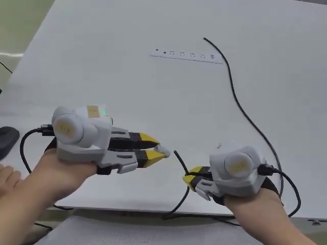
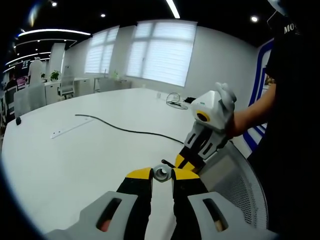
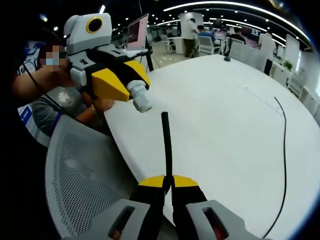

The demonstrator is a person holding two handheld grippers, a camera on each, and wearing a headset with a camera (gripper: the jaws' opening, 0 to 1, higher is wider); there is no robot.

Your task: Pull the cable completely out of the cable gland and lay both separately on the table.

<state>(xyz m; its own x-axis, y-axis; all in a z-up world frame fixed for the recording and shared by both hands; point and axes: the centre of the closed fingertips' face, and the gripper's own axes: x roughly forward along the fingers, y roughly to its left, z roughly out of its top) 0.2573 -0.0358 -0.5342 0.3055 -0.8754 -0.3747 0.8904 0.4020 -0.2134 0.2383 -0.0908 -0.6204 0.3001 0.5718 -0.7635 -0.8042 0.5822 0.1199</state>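
While left tongs (image 2: 161, 176) pinch cable gland (image 3: 140, 98), right tongs (image 3: 168, 180) clamp black cable (image 3: 166, 142), its free end clear of gland, above counter (image 1: 153, 87) edge.

My right claw (image 3: 168, 181) has its yellow tips closed on the black cable (image 3: 167, 145), whose free end stands up over the white counter (image 3: 225, 110). At upper left my left claw (image 3: 132, 85) grips the pale cable gland (image 3: 140, 97), just clear of that end.

Partial "MO" – white, on dark clothing (image 2: 295, 65)
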